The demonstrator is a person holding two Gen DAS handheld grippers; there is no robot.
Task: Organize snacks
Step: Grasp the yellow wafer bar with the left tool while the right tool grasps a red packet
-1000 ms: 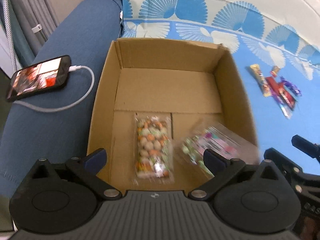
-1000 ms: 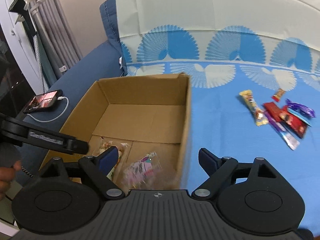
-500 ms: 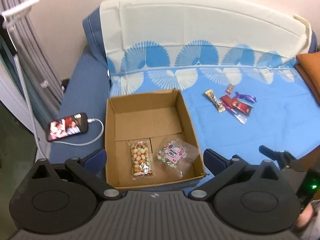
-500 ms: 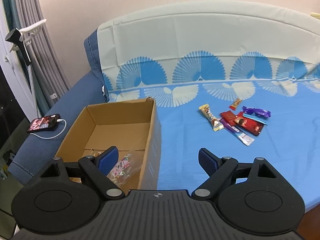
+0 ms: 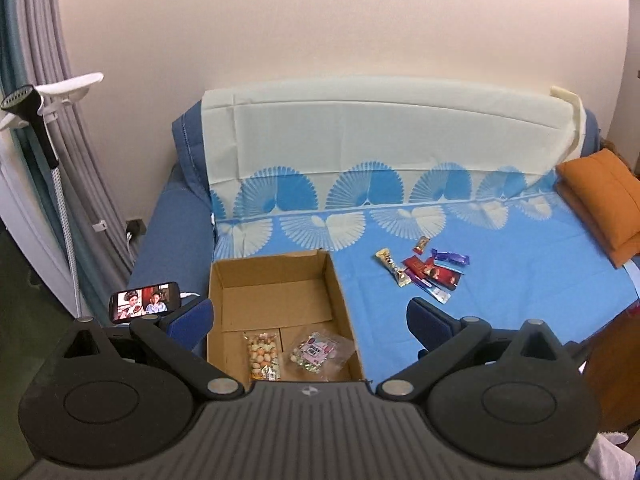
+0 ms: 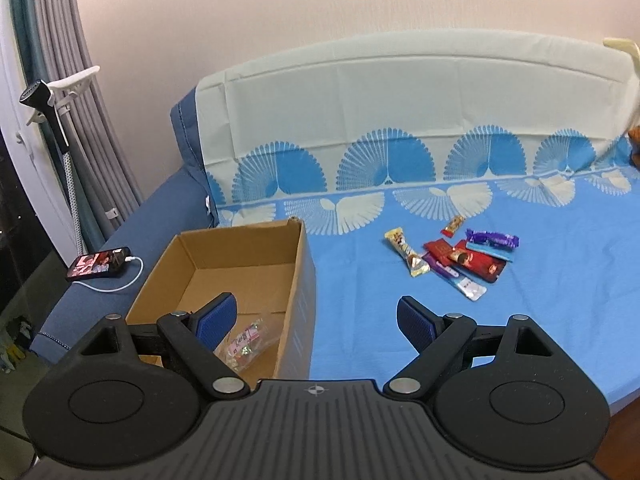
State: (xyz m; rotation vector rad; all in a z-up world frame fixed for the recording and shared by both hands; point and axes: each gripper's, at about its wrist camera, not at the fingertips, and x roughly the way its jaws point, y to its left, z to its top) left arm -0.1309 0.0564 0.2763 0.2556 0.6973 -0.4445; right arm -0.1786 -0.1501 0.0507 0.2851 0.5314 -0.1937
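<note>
An open cardboard box (image 5: 338, 292) (image 6: 302, 276) stands on the blue bed sheet. Inside it lie a clear bag of round coated nuts (image 5: 262, 354) and a clear bag of wrapped candies (image 5: 316, 352) (image 6: 244, 340). A small pile of wrapped snack bars (image 5: 424, 276) (image 6: 460, 258) lies on the sheet to the right of the box. My left gripper (image 5: 310, 316) is open and empty, high above the box's near end. My right gripper (image 6: 316, 318) is open and empty, above the box's right wall.
A phone (image 5: 146, 306) (image 6: 98, 268) on a white cable lies on the dark blue couch arm left of the box. An orange cushion (image 5: 600, 196) sits at the far right. A garment steamer stand (image 5: 48, 152) and curtains are at the left.
Both grippers have pulled up and back from the box, so the whole bed now shows. The candy bag has settled in the box beside the nut bag.
</note>
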